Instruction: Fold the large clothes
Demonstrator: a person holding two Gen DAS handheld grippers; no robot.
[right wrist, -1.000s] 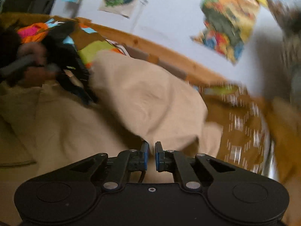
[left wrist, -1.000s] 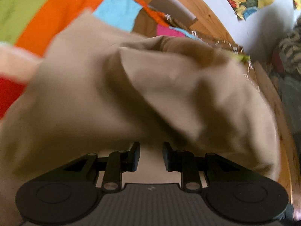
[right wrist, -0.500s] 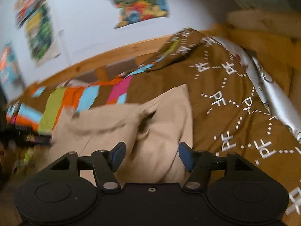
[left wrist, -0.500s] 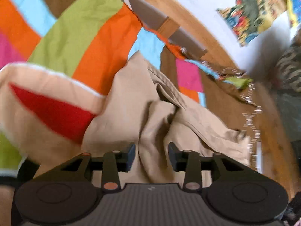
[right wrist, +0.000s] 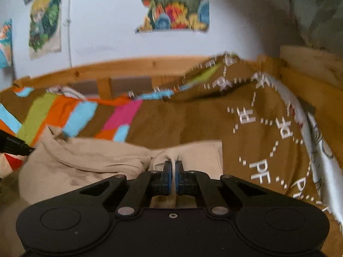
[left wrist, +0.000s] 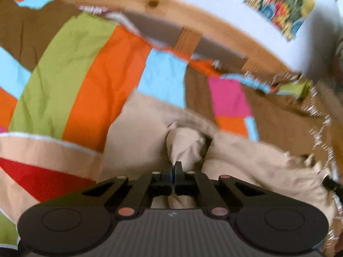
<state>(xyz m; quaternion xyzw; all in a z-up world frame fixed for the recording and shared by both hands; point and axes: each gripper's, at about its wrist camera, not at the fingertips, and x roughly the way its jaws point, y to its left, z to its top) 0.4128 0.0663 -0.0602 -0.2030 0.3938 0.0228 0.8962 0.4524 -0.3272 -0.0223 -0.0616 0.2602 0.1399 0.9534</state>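
Beige garment (left wrist: 246,160) lay bunched on patchwork bedspread (left wrist: 90,81). Left gripper (left wrist: 174,167) and right gripper (right wrist: 173,167) each pinched cloth. Step: gripping. Next likely: lift, spread flat.

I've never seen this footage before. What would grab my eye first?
Probably the bedcover of bright green, orange, blue and pink blocks across the bed. In front lies the crumpled beige garment, pinched by the left hand-held gripper and the right hand-held gripper. Colourful posters hang on the wall.
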